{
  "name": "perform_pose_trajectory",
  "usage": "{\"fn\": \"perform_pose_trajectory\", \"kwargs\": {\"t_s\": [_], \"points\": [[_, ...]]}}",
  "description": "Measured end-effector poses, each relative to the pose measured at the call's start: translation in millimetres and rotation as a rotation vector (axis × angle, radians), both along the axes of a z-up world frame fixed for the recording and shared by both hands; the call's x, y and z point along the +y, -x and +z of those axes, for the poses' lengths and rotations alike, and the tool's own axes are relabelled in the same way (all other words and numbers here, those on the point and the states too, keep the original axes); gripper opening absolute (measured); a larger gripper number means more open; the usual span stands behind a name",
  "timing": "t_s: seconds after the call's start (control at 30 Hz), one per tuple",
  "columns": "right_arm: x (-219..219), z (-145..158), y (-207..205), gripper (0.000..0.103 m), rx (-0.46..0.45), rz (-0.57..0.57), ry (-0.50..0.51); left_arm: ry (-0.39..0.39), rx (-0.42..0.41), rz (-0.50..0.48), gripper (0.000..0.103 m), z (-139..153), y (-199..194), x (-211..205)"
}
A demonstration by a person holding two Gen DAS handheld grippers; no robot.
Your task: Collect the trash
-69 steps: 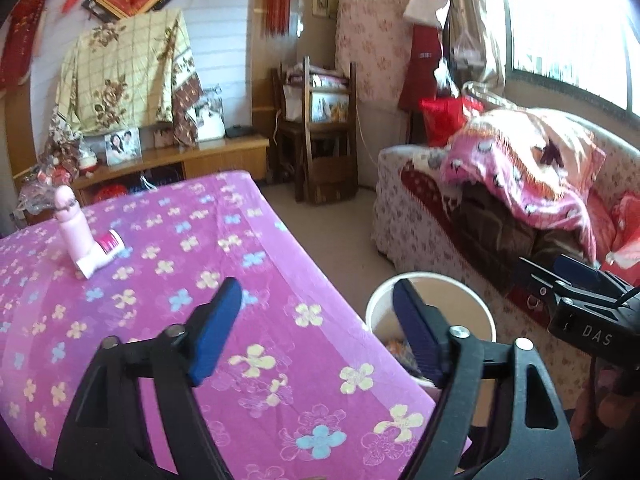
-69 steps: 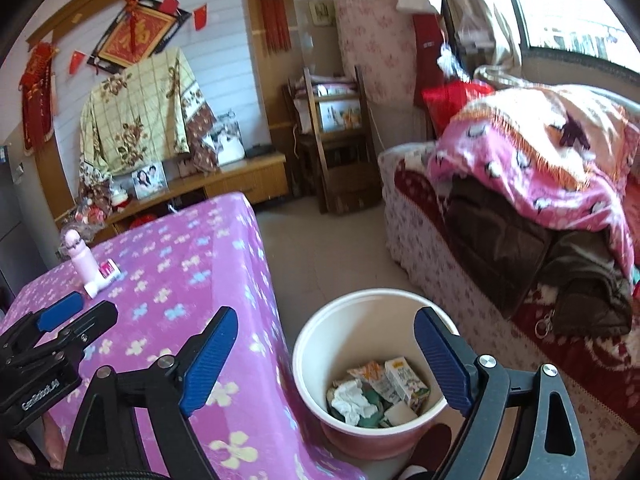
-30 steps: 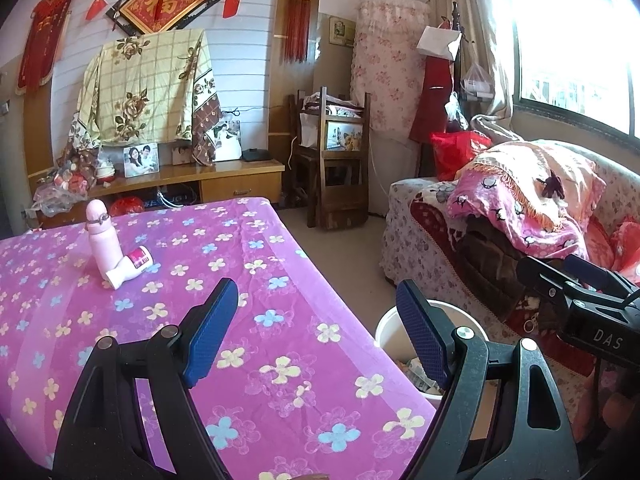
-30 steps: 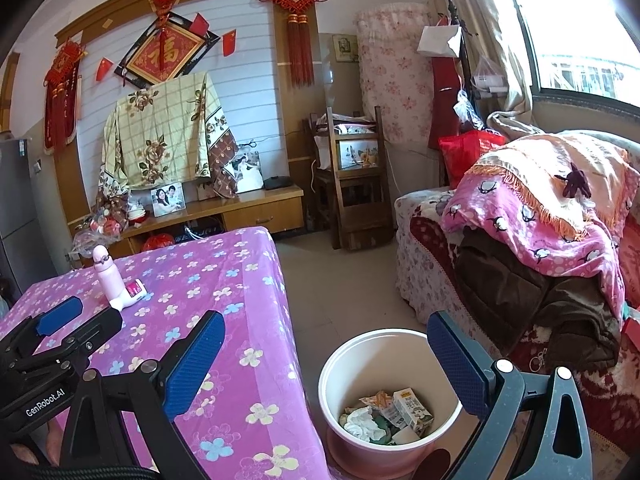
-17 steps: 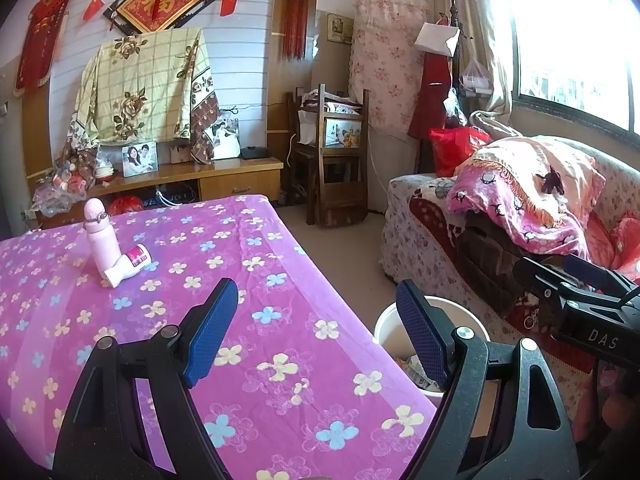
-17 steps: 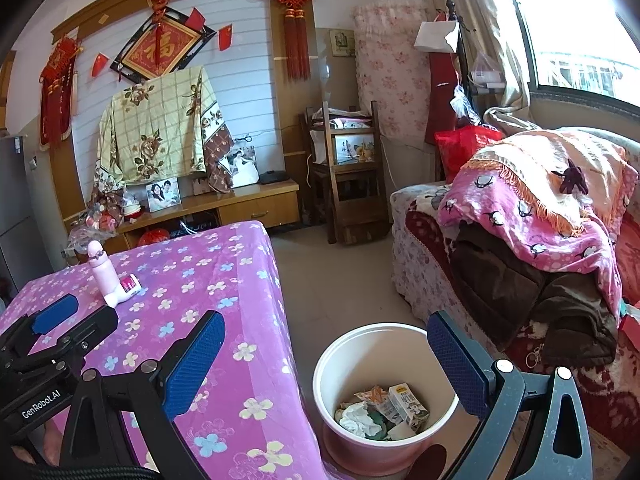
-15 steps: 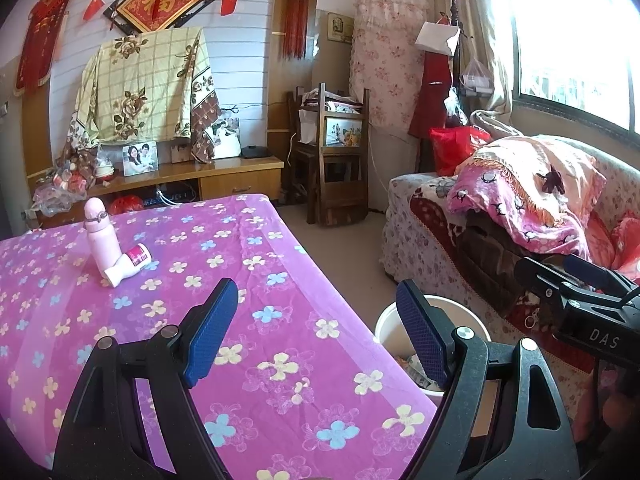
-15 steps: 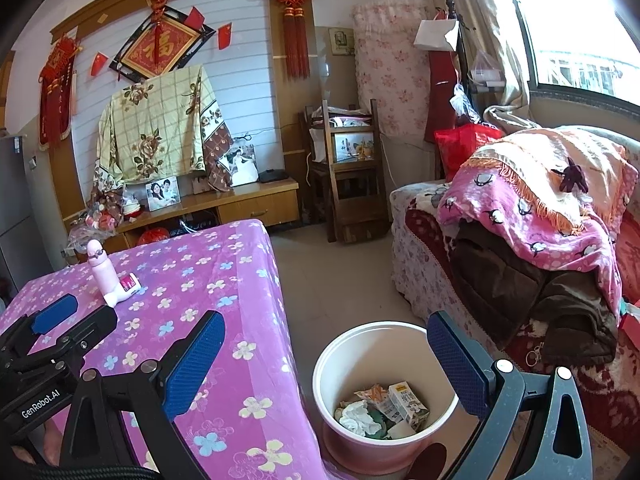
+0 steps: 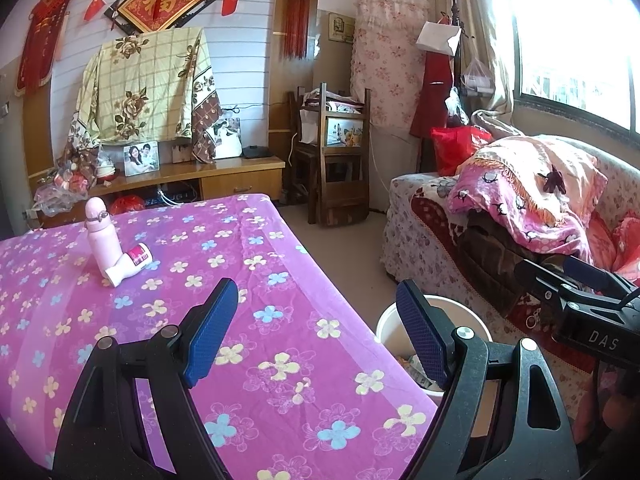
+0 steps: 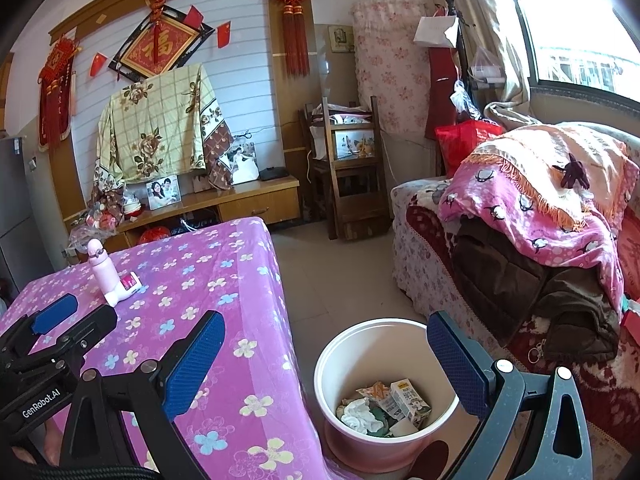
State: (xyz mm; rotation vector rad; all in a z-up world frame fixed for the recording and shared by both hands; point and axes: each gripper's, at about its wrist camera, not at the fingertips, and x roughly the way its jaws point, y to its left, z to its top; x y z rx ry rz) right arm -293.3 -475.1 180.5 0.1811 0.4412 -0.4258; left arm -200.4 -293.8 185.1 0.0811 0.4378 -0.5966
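A pale pink trash bucket stands on the floor by the table's right side and holds a milk carton, a snack wrapper and crumpled tissue. Its rim shows in the left wrist view. My left gripper is open and empty above the near right corner of the table. My right gripper is open and empty, above the bucket. A pink bottle stands on the table's far left with a small white and pink tube lying against it.
The table wears a purple flowered cloth. A sofa piled with pink blankets is on the right. A wooden chair and a low wooden cabinet stand at the back wall. Bare floor lies between table and sofa.
Both grippers have risen and tilted up from the bucket over the last two seconds, so more of the room shows. They stayed open and have been nearly still for the last half second.
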Motion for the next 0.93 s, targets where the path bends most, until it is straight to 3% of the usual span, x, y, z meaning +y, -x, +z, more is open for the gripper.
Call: {"fn": "perform_pose_trajectory", "kwargs": {"t_s": [0.93], "points": [[5,-12,-4,0.1,0.017,0.005,-0.013,-0.008,0.009,-0.007,0.081,-7,-4,6]]}}
